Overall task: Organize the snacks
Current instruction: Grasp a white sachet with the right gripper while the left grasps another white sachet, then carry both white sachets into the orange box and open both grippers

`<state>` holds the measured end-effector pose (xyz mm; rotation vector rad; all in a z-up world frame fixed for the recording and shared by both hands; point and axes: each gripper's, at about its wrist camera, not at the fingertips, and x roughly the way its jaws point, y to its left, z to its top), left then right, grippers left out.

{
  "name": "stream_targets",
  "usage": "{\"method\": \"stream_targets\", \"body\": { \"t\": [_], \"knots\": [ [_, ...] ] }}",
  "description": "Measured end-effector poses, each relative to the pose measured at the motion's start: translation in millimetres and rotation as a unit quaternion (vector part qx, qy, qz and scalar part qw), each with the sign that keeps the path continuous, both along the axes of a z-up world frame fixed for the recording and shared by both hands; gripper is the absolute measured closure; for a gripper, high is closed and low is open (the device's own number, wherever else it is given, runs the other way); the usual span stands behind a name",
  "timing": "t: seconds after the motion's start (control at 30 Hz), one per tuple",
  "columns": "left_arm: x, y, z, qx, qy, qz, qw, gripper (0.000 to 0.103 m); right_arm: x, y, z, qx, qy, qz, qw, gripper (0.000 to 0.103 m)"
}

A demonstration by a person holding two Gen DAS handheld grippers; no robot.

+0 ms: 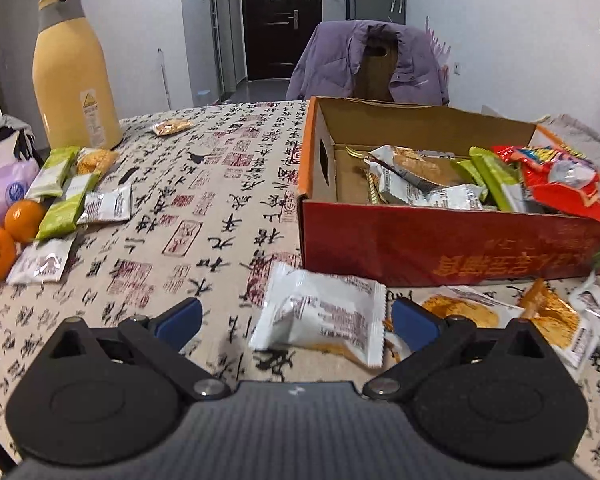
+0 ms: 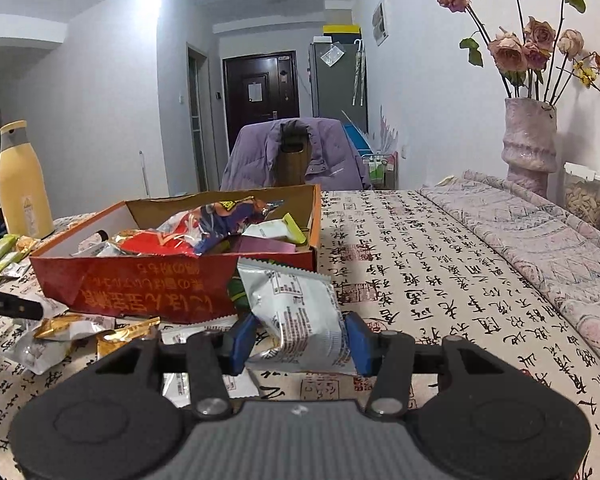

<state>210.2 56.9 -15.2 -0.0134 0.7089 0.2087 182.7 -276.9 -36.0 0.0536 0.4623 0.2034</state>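
Snack packet [image 2: 300,312] is sitting pinched between the right tongs [image 2: 300,344], just before the red box [image 2: 148,280]; left tongs [image 1: 296,320] are gaping around a white packet [image 1: 320,316]. Lift clear over the rim before releasing.

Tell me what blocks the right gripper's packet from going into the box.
Nothing visible blocks it. The right gripper holds the silver packet just in front of the red box; only the box's near wall lies between, and the top is open. The box is heaped with snacks, so it would land on the pile.
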Motion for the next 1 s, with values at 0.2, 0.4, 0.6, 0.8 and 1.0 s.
{"method": "stream_targets", "body": {
  "t": [0.2,0.4,0.6,0.8,1.0],
  "knots": [
    [9,0,-10,-0.001,0.008,0.006,0.9999,0.005,0,0,0,0.002,0.001,0.002,1.0,0.055],
    [11,5,-15,-0.018,0.015,0.01,0.9997,0.022,0,0,-1,0.003,0.002,0.001,1.0,0.055],
    [8,3,-16,-0.018,0.007,-0.001,0.9998,0.035,0,1,-2,0.002,0.004,0.001,1.0,0.055],
    [4,1,-14,-0.017,0.002,-0.005,0.9998,0.044,0,1,-2,0.001,0.005,0.0,1.0,0.055],
    [-6,-1,-9,-0.014,-0.008,-0.009,0.9998,0.045,0,1,-2,0.001,0.005,0.0,1.0,0.055]
  ]
}}
